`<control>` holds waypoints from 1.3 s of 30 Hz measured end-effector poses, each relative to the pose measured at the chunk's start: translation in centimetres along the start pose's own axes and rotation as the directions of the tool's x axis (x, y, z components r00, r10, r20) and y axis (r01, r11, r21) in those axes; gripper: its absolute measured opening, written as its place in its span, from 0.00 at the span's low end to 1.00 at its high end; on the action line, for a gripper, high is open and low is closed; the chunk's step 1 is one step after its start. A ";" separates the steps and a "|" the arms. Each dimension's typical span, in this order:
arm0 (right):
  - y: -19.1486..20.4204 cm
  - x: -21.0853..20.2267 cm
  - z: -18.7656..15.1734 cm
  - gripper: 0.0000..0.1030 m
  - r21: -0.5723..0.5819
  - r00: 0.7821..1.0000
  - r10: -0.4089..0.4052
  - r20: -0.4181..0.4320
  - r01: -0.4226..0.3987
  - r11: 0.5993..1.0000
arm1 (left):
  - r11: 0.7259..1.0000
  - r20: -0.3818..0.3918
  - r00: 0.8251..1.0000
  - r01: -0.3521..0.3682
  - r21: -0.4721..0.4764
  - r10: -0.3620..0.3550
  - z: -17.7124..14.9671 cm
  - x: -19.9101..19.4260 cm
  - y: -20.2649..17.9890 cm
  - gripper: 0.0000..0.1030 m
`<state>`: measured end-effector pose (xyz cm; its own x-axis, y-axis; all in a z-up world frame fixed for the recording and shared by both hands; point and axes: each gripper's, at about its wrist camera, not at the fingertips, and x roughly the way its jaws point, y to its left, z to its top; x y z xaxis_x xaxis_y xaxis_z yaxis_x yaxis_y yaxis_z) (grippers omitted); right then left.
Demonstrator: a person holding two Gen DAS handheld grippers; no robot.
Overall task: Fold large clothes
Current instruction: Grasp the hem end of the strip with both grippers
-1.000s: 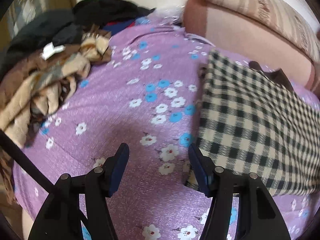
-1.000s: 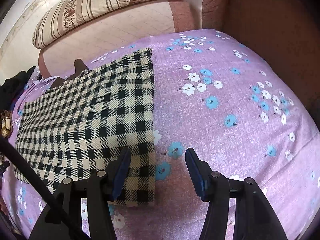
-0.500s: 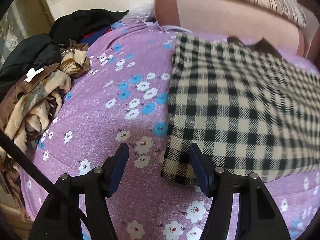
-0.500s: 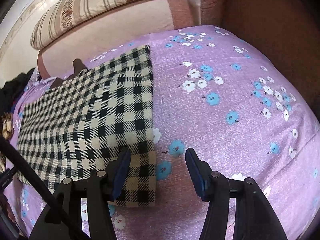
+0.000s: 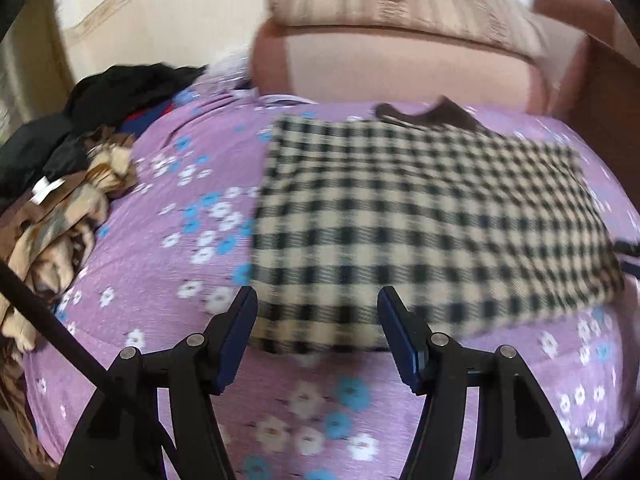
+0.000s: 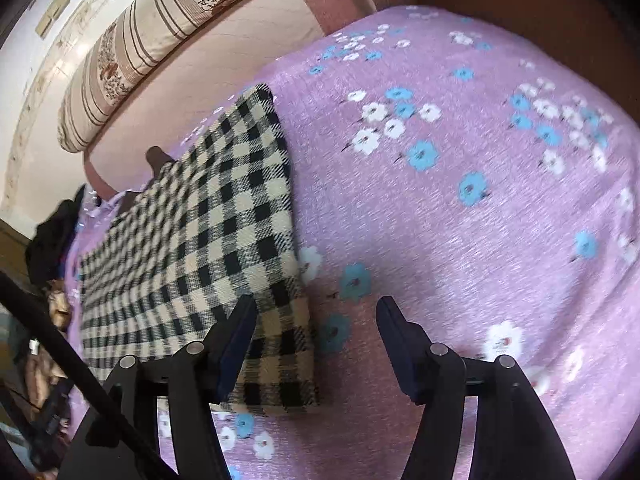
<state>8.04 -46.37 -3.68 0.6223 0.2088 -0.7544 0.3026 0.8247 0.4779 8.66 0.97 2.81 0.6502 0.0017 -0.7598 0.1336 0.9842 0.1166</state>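
A folded black-and-cream checked garment (image 5: 420,220) lies flat on the purple flowered bedsheet (image 5: 168,264). A dark brown bit of cloth (image 5: 432,114) sticks out at its far edge. My left gripper (image 5: 318,312) is open and empty, its jaws either side of the garment's near left corner. In the right wrist view the garment (image 6: 208,232) lies left of centre. My right gripper (image 6: 316,320) is open and empty, straddling the garment's near right edge, with its left finger (image 6: 236,336) above the cloth.
A heap of brown, tan and black clothes (image 5: 60,184) is piled at the left of the bed. A pink sofa back (image 5: 400,68) with a striped cushion (image 5: 400,4) stands behind. A brown wooden board (image 6: 540,20) bounds the right side.
My left gripper has swung right, from over bare sheet to over the garment's near left corner. My right gripper has tilted and moved slightly closer along the right edge. Both stayed open.
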 end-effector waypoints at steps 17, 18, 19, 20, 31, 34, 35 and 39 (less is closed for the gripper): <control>2.5 4.9 3.6 0.73 -0.060 0.991 0.120 0.054 -0.117 0.991 | 0.994 -0.033 0.999 0.032 0.105 -0.029 -1.3 1.6 -4.6 0.60; 3.0 5.3 3.7 0.73 -0.066 0.991 0.119 0.061 -0.115 0.991 | 0.994 -0.031 0.999 0.032 0.103 -0.029 -1.2 1.6 -4.5 0.60; 3.4 5.5 3.7 0.73 -0.074 0.991 0.120 0.063 -0.116 0.991 | 0.995 -0.028 0.999 0.032 0.099 -0.029 -1.2 1.5 -4.3 0.60; 3.9 5.7 3.7 0.72 -0.084 0.989 0.133 0.059 -0.128 0.988 | 0.995 -0.024 0.999 0.032 0.094 -0.030 -1.1 1.5 -4.1 0.60; 5.7 5.6 3.0 0.26 -0.113 0.985 0.173 -0.004 -0.172 0.979 | 0.999 -0.042 0.999 -0.001 -0.046 -0.001 0.1 1.4 0.8 0.60; 6.4 5.2 3.0 0.24 -0.120 0.989 0.151 -0.010 -0.151 0.981 | 0.994 -0.065 0.998 0.015 -0.107 -0.022 0.5 1.8 2.4 0.60; 6.7 4.9 3.1 0.23 -0.117 0.989 0.148 -0.011 -0.148 0.982 | 0.993 -0.068 0.997 0.020 -0.120 -0.028 0.6 1.8 2.7 0.60; 7.3 4.1 3.5 0.22 -0.105 0.991 0.134 -0.006 -0.134 0.985 | 0.990 -0.065 0.998 0.004 -0.139 -0.013 1.2 1.9 3.6 0.60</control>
<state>15.39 -41.32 -1.71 0.6529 0.3203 -0.6864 0.1389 0.8402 0.5243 11.32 4.34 2.57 0.5986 0.0004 -0.8011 0.0312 0.9992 0.0238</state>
